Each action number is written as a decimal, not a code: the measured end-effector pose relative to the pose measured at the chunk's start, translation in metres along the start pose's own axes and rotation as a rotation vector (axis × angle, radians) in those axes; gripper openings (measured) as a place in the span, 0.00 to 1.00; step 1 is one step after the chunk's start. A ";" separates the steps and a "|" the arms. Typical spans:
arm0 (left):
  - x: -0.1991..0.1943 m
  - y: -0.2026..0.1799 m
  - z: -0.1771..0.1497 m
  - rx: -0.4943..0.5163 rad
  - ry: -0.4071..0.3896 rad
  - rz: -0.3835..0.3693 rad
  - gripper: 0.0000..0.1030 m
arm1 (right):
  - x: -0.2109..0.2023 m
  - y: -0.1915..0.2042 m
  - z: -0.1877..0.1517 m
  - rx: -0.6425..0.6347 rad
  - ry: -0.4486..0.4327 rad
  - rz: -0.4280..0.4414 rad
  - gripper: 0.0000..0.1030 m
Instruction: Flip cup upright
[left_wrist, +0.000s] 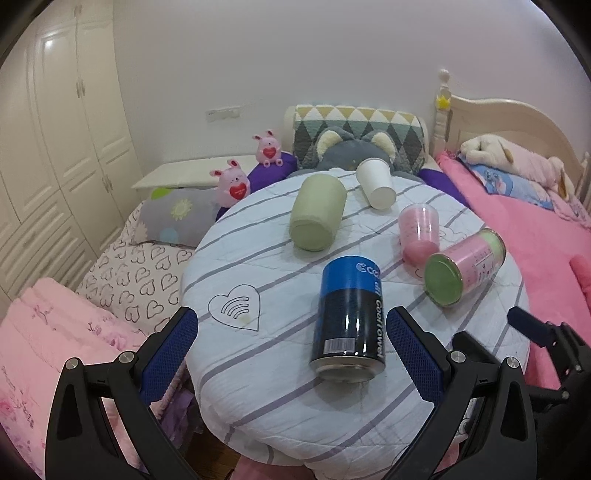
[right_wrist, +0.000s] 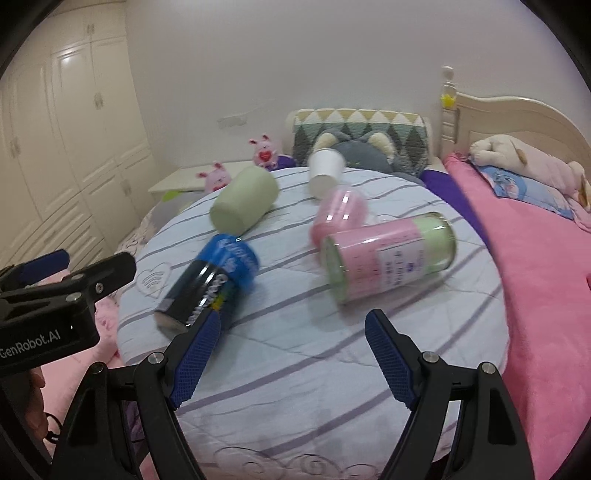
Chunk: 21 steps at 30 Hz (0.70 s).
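Observation:
Several cups and cans lie on their sides on a round table with a striped cover (left_wrist: 258, 387). A blue and black can (left_wrist: 349, 317) lies nearest, between the fingers of my open left gripper (left_wrist: 291, 332), which holds nothing. A green cup (left_wrist: 317, 212), a white paper cup (left_wrist: 376, 182), a pink cup (left_wrist: 421, 232) and a pink and green can (left_wrist: 465, 266) lie further back. My right gripper (right_wrist: 291, 336) is open and empty, just short of the pink and green can (right_wrist: 384, 258). The blue can (right_wrist: 210, 280) lies at its left finger.
A bed with a pink blanket (left_wrist: 535, 236) lies right of the table. Pillows, plush toys (left_wrist: 232, 184) and a white wardrobe (left_wrist: 55, 129) stand at the left and back. My left gripper's body (right_wrist: 55, 306) shows at the left of the right wrist view.

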<state>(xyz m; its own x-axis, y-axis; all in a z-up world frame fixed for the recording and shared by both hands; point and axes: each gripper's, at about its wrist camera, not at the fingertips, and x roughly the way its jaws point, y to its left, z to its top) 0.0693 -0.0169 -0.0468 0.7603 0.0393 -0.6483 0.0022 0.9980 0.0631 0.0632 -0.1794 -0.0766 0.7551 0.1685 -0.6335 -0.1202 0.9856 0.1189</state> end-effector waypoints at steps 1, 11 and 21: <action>0.001 -0.002 0.001 0.004 0.001 0.002 1.00 | -0.002 -0.004 0.000 0.005 -0.006 0.000 0.80; 0.009 -0.022 0.005 0.038 0.013 0.017 1.00 | -0.012 -0.030 0.004 0.026 -0.059 -0.024 0.80; 0.052 -0.039 0.015 0.072 0.127 0.036 1.00 | -0.003 -0.045 0.005 0.032 -0.056 -0.025 0.80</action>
<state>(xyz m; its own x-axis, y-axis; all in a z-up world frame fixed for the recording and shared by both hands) 0.1190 -0.0542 -0.0713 0.6726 0.0855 -0.7350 0.0265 0.9899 0.1394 0.0692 -0.2243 -0.0761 0.7926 0.1422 -0.5929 -0.0809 0.9883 0.1290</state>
